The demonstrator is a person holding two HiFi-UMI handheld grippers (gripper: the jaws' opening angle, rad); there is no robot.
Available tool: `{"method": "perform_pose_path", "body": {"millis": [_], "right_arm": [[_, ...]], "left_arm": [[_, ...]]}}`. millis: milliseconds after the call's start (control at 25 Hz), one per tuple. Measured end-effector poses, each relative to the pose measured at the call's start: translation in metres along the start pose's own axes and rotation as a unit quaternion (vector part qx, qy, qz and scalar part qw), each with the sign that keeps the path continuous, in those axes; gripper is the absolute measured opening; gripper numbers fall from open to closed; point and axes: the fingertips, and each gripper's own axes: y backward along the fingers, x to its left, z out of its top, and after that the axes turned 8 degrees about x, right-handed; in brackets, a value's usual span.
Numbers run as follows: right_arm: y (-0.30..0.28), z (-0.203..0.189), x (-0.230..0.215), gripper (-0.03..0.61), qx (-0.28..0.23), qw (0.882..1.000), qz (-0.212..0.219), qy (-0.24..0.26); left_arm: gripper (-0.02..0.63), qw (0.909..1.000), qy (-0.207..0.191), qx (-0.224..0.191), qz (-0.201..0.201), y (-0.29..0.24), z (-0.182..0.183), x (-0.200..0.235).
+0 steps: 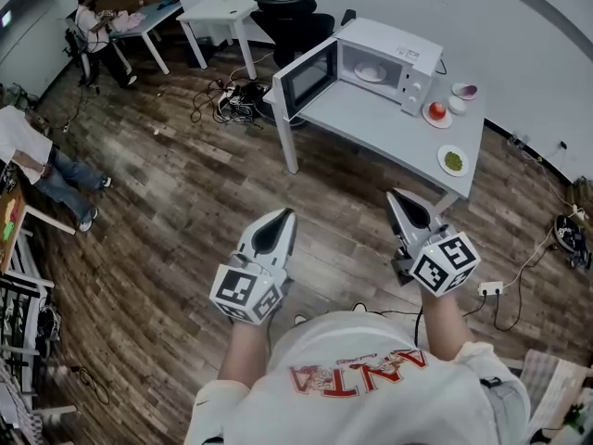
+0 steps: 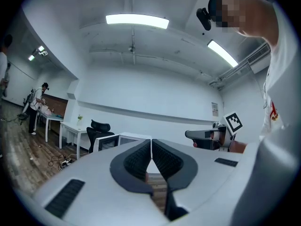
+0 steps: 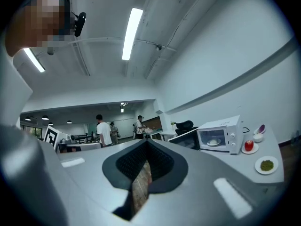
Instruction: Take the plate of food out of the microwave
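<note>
plate (image 1: 370,72) in open microwave (image 1: 408,49), well apart: approach step. left gripper (image 1: 283,215), right gripper (image 1: 395,196) pressed together, empty; next, step closer.

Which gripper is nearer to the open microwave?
Right. The right gripper is short of the table, facing the microwave; the left gripper is farther off, to the left.

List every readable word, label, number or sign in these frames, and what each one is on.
"ANTA": red print on the person's shirt, upside down in the head view; probable reading.
Print on the microwave top and control panel: too small to read.
Wall sign: too blurred to read.
Marker cube on the left gripper, and the one on the right gripper: square patterns only, no words.
</note>
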Motion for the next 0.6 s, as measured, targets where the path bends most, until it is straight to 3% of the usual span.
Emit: {"method": "perform_pose_path", "body": {"millis": [600], "right_arm": [[-0.018, -0.014, 0.028, 0.000, 0.004, 0.999, 0.010, -0.044]], "left_arm": [[0.017, 0.9998, 0.013, 0.012, 0.000, 0.030, -0.012, 0.025]]}}
